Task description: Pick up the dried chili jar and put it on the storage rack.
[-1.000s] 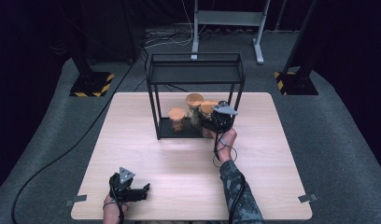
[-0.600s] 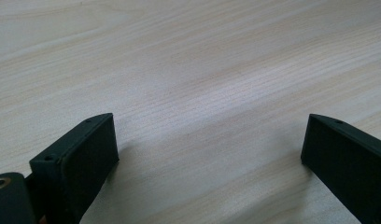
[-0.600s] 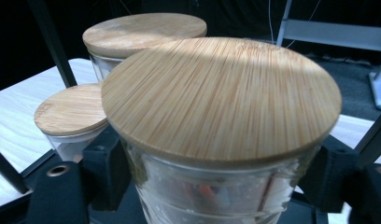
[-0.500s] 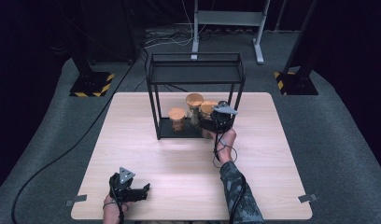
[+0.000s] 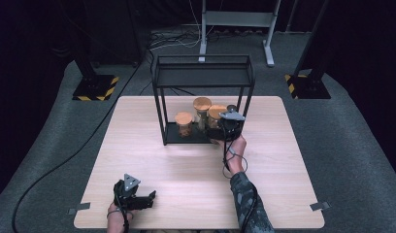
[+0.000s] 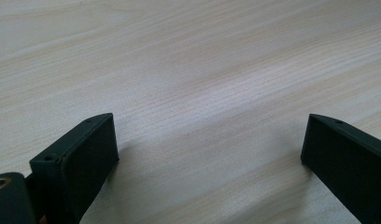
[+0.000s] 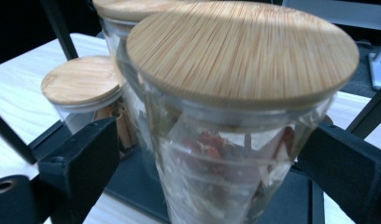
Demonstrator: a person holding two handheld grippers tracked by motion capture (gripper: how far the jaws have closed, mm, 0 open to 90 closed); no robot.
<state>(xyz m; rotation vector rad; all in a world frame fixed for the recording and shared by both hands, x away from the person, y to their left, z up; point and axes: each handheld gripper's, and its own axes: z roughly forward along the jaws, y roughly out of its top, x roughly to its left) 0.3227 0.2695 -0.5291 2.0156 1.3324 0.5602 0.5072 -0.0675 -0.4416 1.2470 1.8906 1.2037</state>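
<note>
The right gripper (image 5: 224, 127) has just been opening its jaws; they now stand wide on both sides of a jar (image 7: 235, 116) on the rack's (image 5: 202, 85) bottom shelf, beside 2 others. The left gripper (image 5: 146, 198) rests wide open and empty on the table (image 5: 283, 170).

- My right gripper (image 5: 228, 127) is black with a grey three-cornered plate on top.
- My sleeve (image 5: 245, 201) has a camouflage pattern.
- My left gripper (image 5: 146, 200) has flat black jaws.

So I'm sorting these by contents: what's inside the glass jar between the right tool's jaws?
Through the glass jar, reddish dried pieces show, packed loosely. A bamboo lid covers the top, and the jar's bottom is out of frame, so what lies lower stays unseen.
</note>
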